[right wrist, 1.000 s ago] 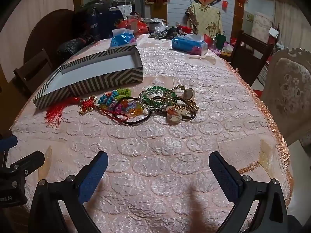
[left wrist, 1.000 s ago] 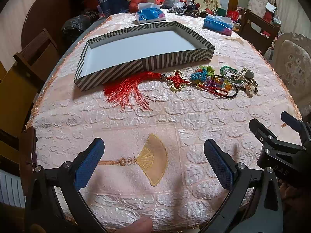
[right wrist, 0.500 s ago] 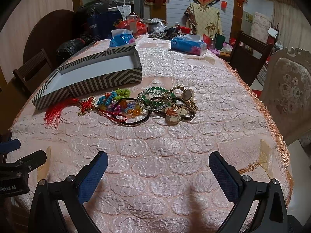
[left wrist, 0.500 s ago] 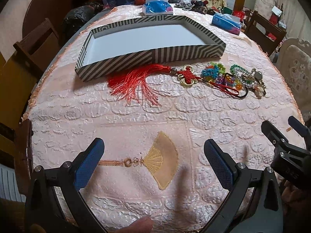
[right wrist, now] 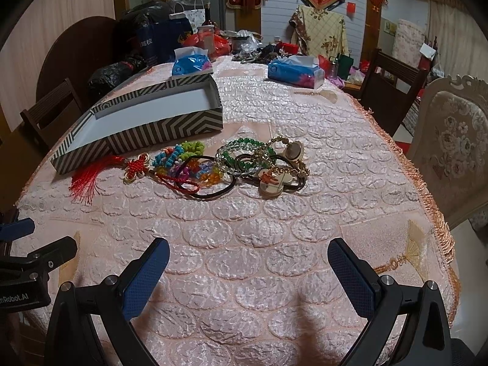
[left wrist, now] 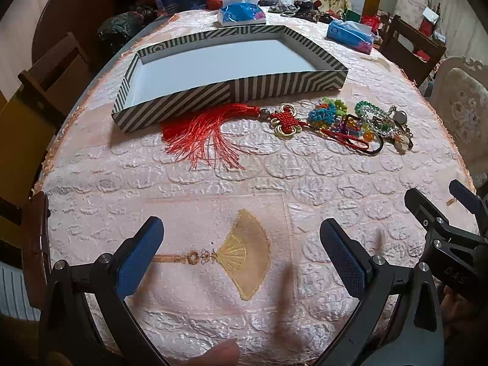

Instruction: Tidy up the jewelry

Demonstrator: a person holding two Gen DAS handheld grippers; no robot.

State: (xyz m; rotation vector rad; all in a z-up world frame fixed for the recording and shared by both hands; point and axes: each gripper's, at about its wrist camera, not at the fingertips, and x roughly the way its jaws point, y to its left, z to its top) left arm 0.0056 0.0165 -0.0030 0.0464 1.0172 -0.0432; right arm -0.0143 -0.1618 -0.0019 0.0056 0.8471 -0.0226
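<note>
A shallow striped box (left wrist: 231, 91), patterned in dark and pale chevron bands on its outer walls, lies on the pink embossed tablecloth (left wrist: 244, 183) with its white floor bare; nothing rests inside it in either view. All the jewelry lies outside, in a loose row just in front of the box's near wall. At the left end is a red tassel (left wrist: 201, 134) whose threads fan out over the cloth, its top almost touching the box wall; it runs into a red Chinese knot ornament (left wrist: 285, 120) with gold loops. Next come a cluster of blue and green beads (right wrist: 177, 152), a multicoloured plastic bead bracelet (right wrist: 202, 170) tangled with a red cord and a dark hair tie (right wrist: 213, 193), then a green bead bracelet (right wrist: 235, 152), a gold chain with a round pendant (right wrist: 294, 152), and a cream flower-shaped piece (right wrist: 273, 183) lying on a brown elastic loop. These pieces overlap one another. Beyond the box stand two tissue packs, a blue one (right wrist: 190, 65) just behind its far wall and another (right wrist: 296, 71) further right. The left gripper (left wrist: 241, 241) hovers over an embroidered fan motif (left wrist: 244, 259) near the table edge, its blue-padded jaws spread wide and holding nothing. The right gripper (right wrist: 248, 265) is likewise spread wide and empty, well short of the jewelry.
</note>
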